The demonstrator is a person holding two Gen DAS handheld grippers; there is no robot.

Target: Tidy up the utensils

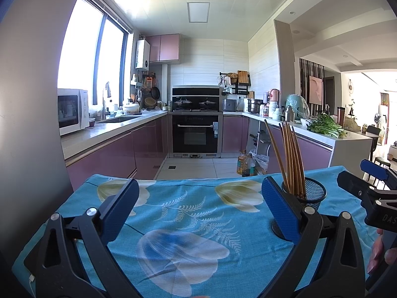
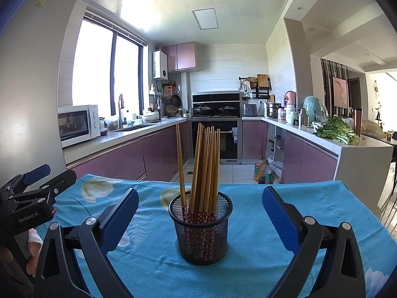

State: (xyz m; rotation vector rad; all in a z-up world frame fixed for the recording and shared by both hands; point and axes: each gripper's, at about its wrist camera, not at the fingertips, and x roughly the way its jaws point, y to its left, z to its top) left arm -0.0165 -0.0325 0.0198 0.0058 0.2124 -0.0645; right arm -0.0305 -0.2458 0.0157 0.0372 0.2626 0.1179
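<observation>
A black mesh holder stands upright on the blue flowered tablecloth. Several wooden chopsticks stand in it, patterned dark red ends down. My right gripper is open and empty, its blue pads either side of the holder and a little nearer than it. In the left wrist view the holder and chopsticks sit behind my right finger pad. My left gripper is open and empty over bare cloth. Each gripper shows at the edge of the other's view.
The cloth-covered table ends at a far edge facing a kitchen with purple cabinets, an oven, a microwave on the left counter and greens on the right counter. Oil bottles stand on the floor.
</observation>
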